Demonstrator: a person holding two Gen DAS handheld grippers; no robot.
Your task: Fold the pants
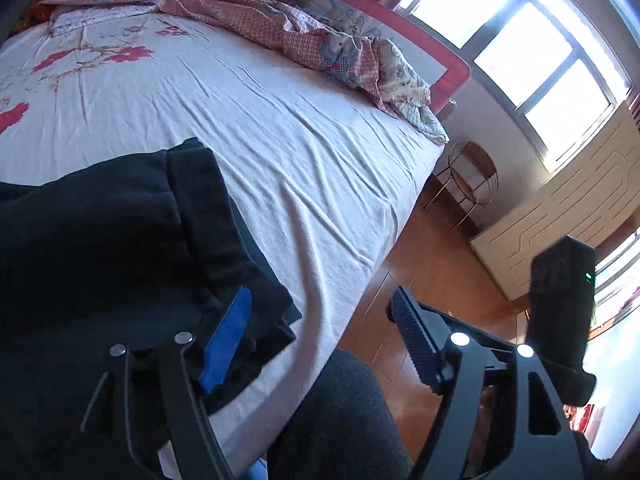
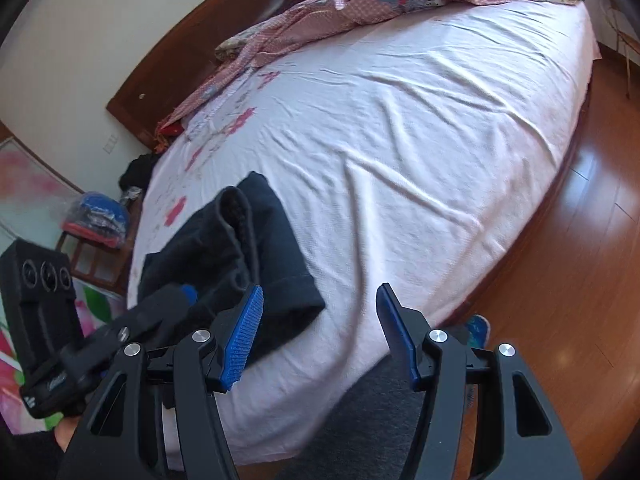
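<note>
The black pants (image 1: 120, 240) lie folded in a thick bundle near the front edge of the bed (image 1: 304, 152); they also show in the right wrist view (image 2: 248, 256). My left gripper (image 1: 320, 328) is open, its left pad (image 1: 228, 336) over the bundle's near corner, its right pad over the floor. My right gripper (image 2: 318, 332) is open and empty, hovering above the bed's front edge, just right of the pants. The left gripper (image 2: 176, 308) shows in the right wrist view, resting at the bundle's near left side.
A crumpled pink checked quilt (image 1: 280, 20) lies along the far side of the bed. Wooden floor (image 2: 580, 240) lies to the right. A wire stand (image 1: 468, 176) stands by the bed's corner. A stool with clothes (image 2: 96, 224) stands at the left. My dark-clad leg (image 1: 336, 420) is below.
</note>
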